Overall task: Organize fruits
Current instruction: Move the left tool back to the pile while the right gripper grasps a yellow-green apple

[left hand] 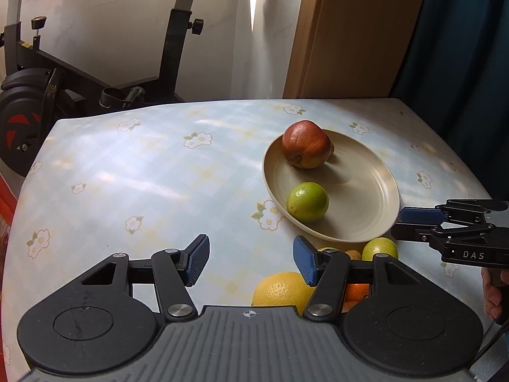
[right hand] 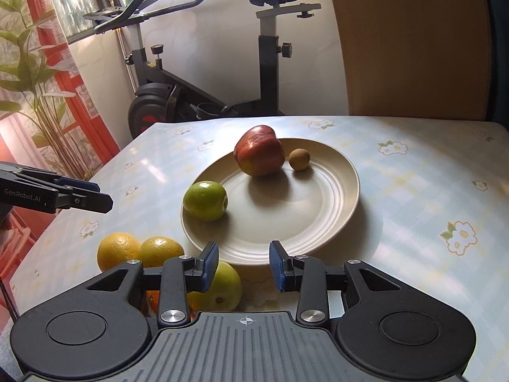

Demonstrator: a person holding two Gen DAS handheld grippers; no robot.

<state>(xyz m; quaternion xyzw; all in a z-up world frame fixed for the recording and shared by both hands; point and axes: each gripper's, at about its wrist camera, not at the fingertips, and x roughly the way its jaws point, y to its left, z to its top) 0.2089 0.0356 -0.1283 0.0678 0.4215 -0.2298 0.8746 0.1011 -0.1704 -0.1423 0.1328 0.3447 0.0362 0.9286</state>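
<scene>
A cream plate (right hand: 318,210) on the floral tablecloth carries a red apple (right hand: 259,149), a small brown fruit (right hand: 299,159) and a green apple (right hand: 205,200). Two yellow oranges (right hand: 117,250) and another green apple (right hand: 222,289) lie on the cloth just in front of the plate. My right gripper (right hand: 243,267) hovers at the plate's near rim, open with nothing between its fingers. In the left wrist view the plate (left hand: 359,191) sits ahead to the right. My left gripper (left hand: 251,261) is open and empty above the cloth, with a yellow orange (left hand: 280,289) under its right finger.
An exercise bike (right hand: 203,95) stands beyond the table's far edge, beside a wooden panel (right hand: 413,41). A potted plant (right hand: 41,95) is at the left. The right gripper (left hand: 397,222) reaches in at the plate's right rim, with a person's hand (left hand: 493,289) behind it.
</scene>
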